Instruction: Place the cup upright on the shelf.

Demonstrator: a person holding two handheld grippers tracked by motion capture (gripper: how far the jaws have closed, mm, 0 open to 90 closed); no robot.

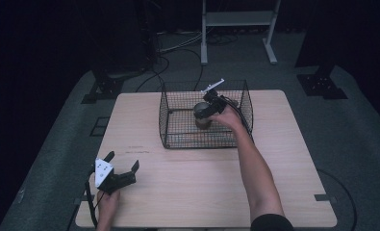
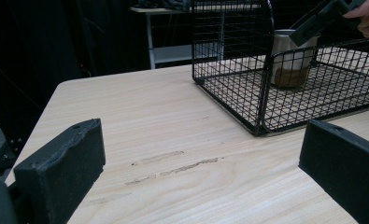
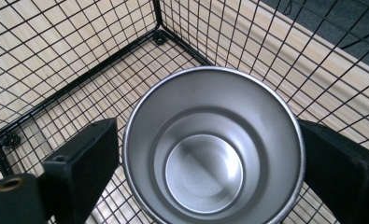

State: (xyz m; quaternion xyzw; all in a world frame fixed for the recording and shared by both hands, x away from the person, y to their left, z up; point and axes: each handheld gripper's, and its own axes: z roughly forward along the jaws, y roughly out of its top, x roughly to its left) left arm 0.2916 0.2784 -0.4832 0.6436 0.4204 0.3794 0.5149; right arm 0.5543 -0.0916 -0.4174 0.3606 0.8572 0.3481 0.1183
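Left gripper [image 1: 121, 169]: held low at the near left part of the table, jaws spread wide apart with nothing between them; bare wood is seen between them in the left gripper view
Table [image 1: 192, 192]: light wood; faint scuff marks [image 2: 175, 165] are seen just ahead of the left gripper's jaws
Wire basket [image 1: 178, 139]: black mesh, open-topped, set well ahead and to the right of the left gripper; its near corner [image 2: 259, 126] is seen beyond the scuffs
Right gripper [image 3: 210, 154]: reached down into the basket from above, one jaw against each side of the cup, closed onto it as far as can be judged
Metal cup [image 3: 205, 158]: upright and empty, held between the right gripper's jaws, inside the basket; whether its base rests on the mesh floor cannot be told
Cup from the left gripper [image 2: 292, 58]: seen through the mesh, far ahead
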